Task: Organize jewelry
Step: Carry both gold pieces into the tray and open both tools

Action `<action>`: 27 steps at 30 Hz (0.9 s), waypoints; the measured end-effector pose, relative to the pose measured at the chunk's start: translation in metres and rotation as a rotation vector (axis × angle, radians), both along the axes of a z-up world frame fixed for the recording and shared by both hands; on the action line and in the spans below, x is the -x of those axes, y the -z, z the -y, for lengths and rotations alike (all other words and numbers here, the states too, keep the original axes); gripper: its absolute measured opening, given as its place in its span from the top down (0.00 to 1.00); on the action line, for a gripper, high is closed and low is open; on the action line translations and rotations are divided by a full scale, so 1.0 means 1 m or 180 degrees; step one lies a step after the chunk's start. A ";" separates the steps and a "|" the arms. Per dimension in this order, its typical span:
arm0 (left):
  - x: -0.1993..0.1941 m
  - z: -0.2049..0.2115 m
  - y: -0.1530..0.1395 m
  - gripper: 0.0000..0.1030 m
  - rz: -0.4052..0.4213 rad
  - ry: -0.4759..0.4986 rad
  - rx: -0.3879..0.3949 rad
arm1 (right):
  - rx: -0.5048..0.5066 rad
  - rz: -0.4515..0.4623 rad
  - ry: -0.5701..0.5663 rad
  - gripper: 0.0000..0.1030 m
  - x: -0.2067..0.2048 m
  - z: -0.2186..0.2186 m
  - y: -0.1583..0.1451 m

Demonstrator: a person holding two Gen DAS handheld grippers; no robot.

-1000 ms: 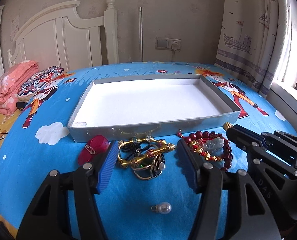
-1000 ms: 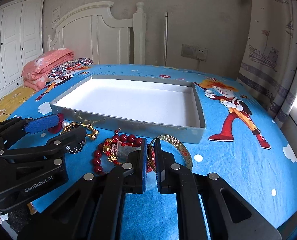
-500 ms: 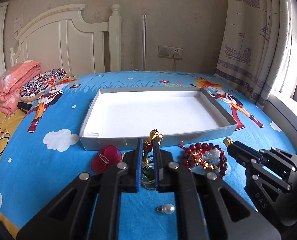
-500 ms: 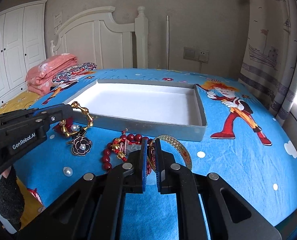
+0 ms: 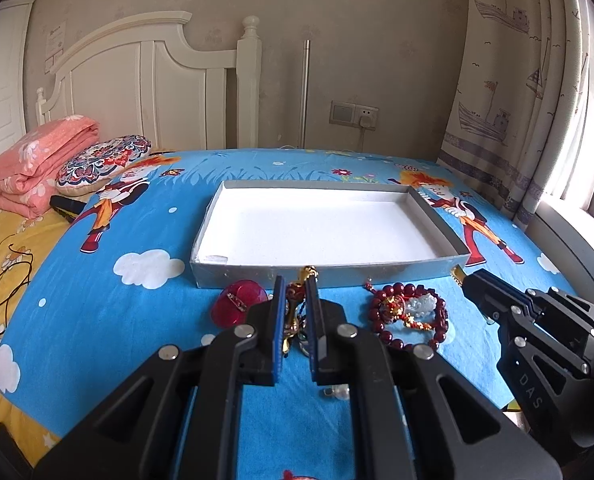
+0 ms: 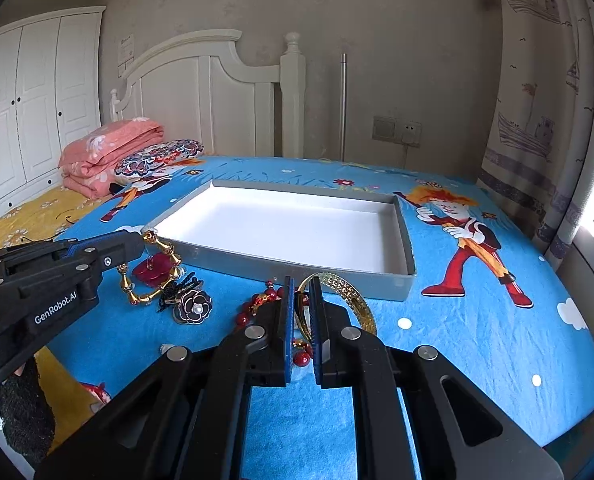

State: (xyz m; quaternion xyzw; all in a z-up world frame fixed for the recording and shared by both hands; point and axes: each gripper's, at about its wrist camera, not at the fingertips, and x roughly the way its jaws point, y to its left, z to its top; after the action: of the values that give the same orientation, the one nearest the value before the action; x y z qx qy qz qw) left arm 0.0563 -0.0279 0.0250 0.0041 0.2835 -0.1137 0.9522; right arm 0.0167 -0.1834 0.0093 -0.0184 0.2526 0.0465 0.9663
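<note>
My left gripper point(image 5: 295, 292) is shut on a gold link bracelet point(image 6: 165, 256), which hangs from its tips just in front of the grey tray's near wall point(image 5: 337, 274). The right gripper point(image 6: 301, 292) is shut on a gold patterned bangle point(image 6: 349, 294), held slightly above the bed. A red bead bracelet point(image 5: 411, 314) with a pale pendant lies between the two grippers. A red brooch point(image 5: 239, 306), a black flower brooch point(image 6: 193, 308) and a loose pearl point(image 5: 339, 391) lie on the blue sheet. The tray's white floor point(image 6: 289, 232) holds nothing.
The bed has a blue cartoon sheet point(image 5: 117, 300). A folded pink quilt point(image 5: 37, 164) and a patterned cushion point(image 5: 105, 162) sit at the far left by the white headboard point(image 5: 145, 92). Curtains point(image 5: 509, 100) hang on the right. A person's dark sleeve point(image 6: 25, 416) shows at the lower left.
The left gripper's jaws went from wide apart to shut on the gold link bracelet and lifted it. The right gripper rose a little with the bangle still in it.
</note>
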 end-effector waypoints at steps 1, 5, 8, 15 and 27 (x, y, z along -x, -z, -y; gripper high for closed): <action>0.003 0.000 0.001 0.91 -0.0004 -0.0023 -0.0006 | 0.0006 0.0007 0.0000 0.91 0.001 -0.001 -0.001; 0.015 -0.006 -0.001 0.91 0.0065 -0.0092 0.0007 | 0.0037 0.0062 -0.0004 0.91 0.006 -0.004 -0.009; 0.023 -0.011 -0.005 0.91 0.0106 -0.0115 0.0027 | 0.0045 0.0111 -0.0006 0.91 0.011 -0.007 -0.015; 0.034 -0.016 -0.007 0.91 0.0167 -0.0107 0.0017 | 0.0074 0.0151 -0.0003 0.91 0.017 -0.009 -0.021; -0.042 0.005 -0.036 0.91 0.0172 -0.0039 0.0036 | 0.0120 0.0108 0.0042 0.91 -0.049 0.000 -0.030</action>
State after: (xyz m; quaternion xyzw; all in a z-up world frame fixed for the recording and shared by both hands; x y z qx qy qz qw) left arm 0.0980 -0.0324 0.0607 0.0000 0.2571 -0.1094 0.9602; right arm 0.0653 -0.1839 0.0394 -0.0357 0.2371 0.0350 0.9702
